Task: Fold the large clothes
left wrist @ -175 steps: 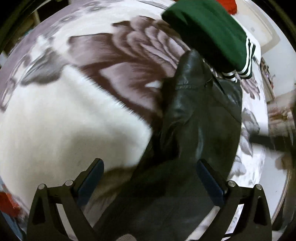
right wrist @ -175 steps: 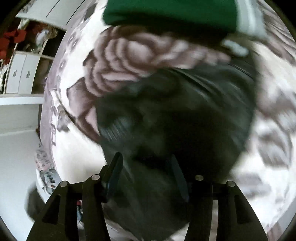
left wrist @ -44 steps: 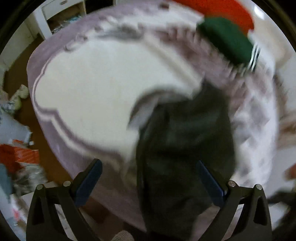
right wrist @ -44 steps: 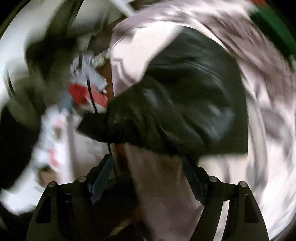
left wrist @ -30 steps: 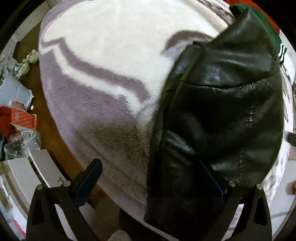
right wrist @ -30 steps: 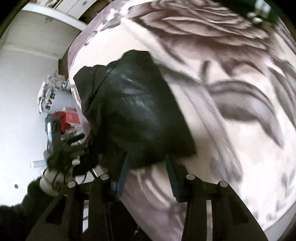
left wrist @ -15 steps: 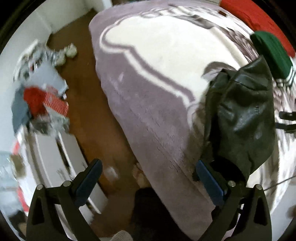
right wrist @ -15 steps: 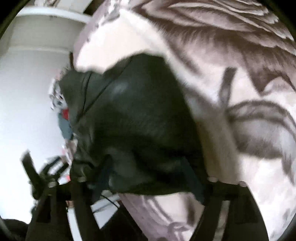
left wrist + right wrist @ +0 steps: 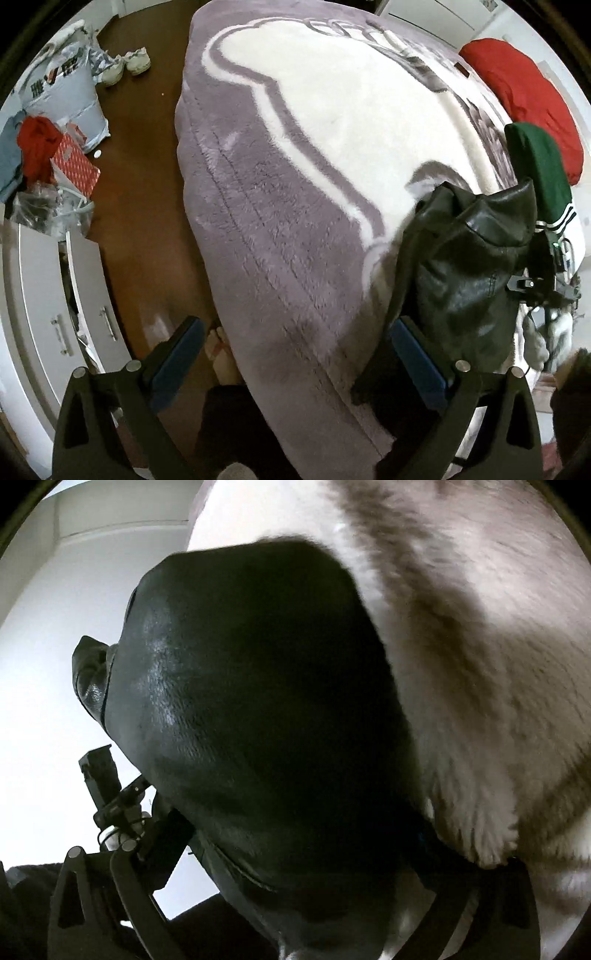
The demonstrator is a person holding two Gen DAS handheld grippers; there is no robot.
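At four o'clock on the blanket, the black leather jacket is lying bunched; the left gripper is hanging wide and empty, while the right gripper is straddling the jacket, its grip unclear. Lowering squarely should flatten the fold.

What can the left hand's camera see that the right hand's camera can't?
Only the left wrist view shows the brown floor, white shoes, red cushion, green striped garment and the open left gripper.

Only the right wrist view shows a white wall.

Both show the black leather jacket on the purple-and-white fluffy blanket.
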